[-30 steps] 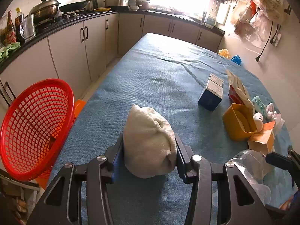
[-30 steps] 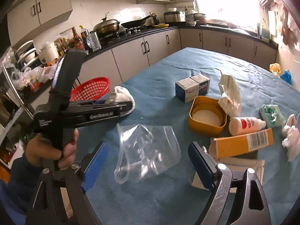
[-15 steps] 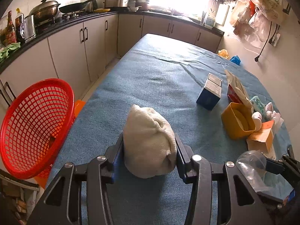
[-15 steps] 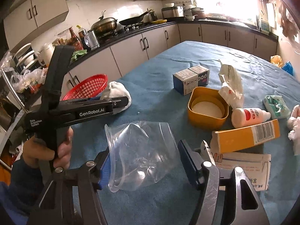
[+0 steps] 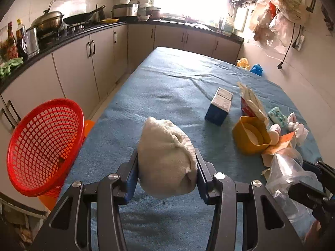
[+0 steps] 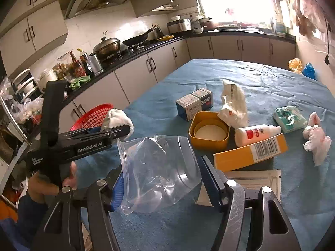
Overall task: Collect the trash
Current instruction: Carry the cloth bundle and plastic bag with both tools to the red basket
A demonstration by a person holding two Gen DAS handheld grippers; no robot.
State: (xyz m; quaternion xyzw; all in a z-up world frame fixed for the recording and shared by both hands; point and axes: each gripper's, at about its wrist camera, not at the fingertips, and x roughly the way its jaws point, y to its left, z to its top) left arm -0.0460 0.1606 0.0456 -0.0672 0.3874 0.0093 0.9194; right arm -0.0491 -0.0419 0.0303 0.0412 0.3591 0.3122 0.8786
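My left gripper (image 5: 166, 173) is shut on a cream cloth wad (image 5: 166, 159) and holds it above the near left of the blue table (image 5: 167, 87). The wad also shows in the right wrist view (image 6: 117, 119). A red mesh basket (image 5: 44, 146) hangs off the table's left edge, left of the wad. My right gripper (image 6: 161, 179) is shut on a clear plastic zip bag (image 6: 159, 171), lifted off the table. The bag also shows at the right of the left wrist view (image 5: 286, 173).
On the table's right side lie a blue box (image 6: 193, 103), a yellow tub (image 6: 209, 130), a white bottle (image 6: 255, 132), an orange carton (image 6: 251, 152), a crumpled white wrapper (image 6: 233, 104), a green packet (image 6: 290, 119) and tissues (image 6: 316, 140). Kitchen counters run along the left.
My right gripper closed on the clear bag and lifted it off the table. My left gripper has kept hold of the cloth wad and rose slightly.
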